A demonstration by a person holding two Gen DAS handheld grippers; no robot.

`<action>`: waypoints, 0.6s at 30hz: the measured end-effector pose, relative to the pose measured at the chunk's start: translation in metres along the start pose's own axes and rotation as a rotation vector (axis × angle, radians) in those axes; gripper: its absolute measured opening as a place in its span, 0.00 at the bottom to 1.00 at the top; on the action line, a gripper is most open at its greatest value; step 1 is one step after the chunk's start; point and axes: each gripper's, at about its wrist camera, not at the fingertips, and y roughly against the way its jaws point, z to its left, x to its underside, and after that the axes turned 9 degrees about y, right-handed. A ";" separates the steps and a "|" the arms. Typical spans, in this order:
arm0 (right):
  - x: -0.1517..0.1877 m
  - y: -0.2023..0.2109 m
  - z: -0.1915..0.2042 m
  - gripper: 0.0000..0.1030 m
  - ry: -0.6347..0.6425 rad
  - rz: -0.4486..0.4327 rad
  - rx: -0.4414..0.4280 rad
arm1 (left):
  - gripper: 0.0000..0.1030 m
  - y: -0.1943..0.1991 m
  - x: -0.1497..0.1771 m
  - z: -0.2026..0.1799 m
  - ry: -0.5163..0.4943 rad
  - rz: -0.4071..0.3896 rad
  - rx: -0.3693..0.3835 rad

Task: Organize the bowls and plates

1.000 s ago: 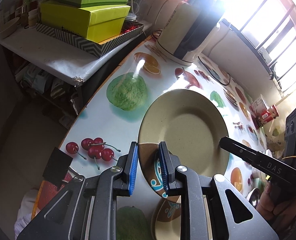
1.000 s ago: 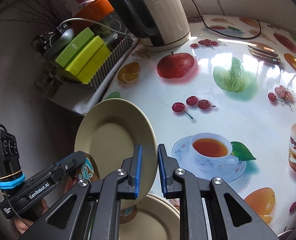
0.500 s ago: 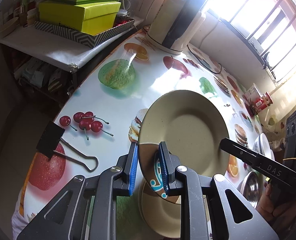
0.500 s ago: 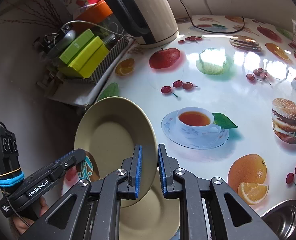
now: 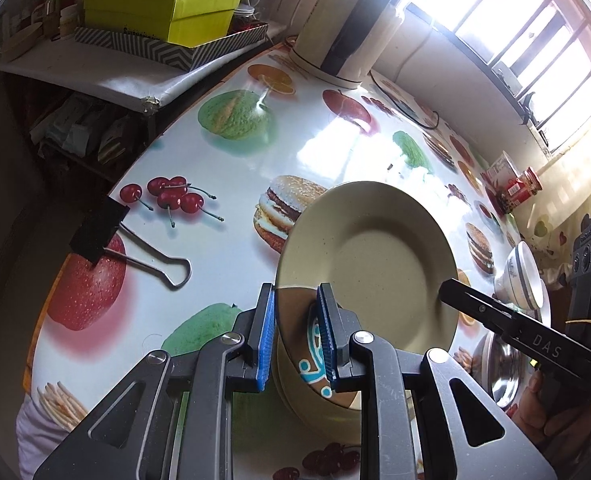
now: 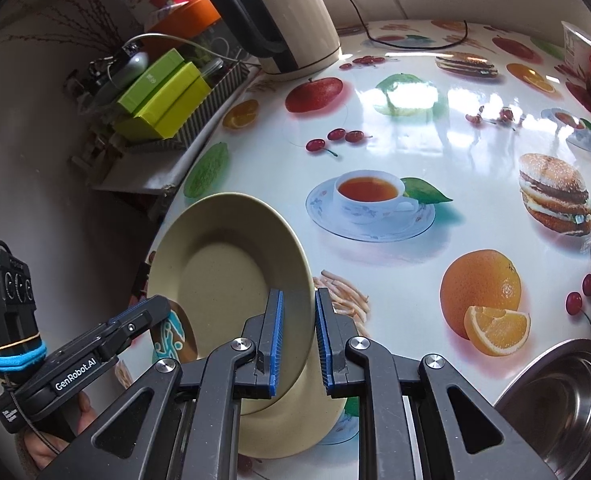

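Note:
Both grippers hold one beige plate (image 5: pixel 379 264), tilted above the table. My left gripper (image 5: pixel 295 332) is shut on its near rim, where a blue-and-brown pattern shows. My right gripper (image 6: pixel 298 340) is shut on the opposite rim; the plate also shows in the right wrist view (image 6: pixel 231 276). Directly below it lies a stack of beige plates (image 6: pixel 295 428), also seen in the left wrist view (image 5: pixel 315 408). A white bowl with a blue band (image 5: pixel 523 276) and a steel bowl (image 6: pixel 559 404) stand to the right.
A cream kettle (image 6: pixel 287 20) with a cord stands at the table's far side. Green boxes in a striped tray (image 5: pixel 167 20) sit on a side shelf. A black binder clip (image 5: pixel 107 236) grips the tablecloth's left edge. Red jars (image 5: pixel 515 188) stand far right.
Both grippers have carried the tilted plate back toward the near edge of the table, so it now hangs lower over the plate stack. The grip on both rims is unchanged.

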 end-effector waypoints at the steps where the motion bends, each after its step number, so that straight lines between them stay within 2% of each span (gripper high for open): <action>1: 0.002 0.000 0.000 0.15 0.002 0.002 0.001 | 0.21 0.000 0.002 0.000 0.000 0.001 -0.002; 18: 0.027 0.001 -0.002 0.15 -0.017 0.021 0.011 | 0.21 -0.003 0.022 0.002 -0.006 0.028 -0.012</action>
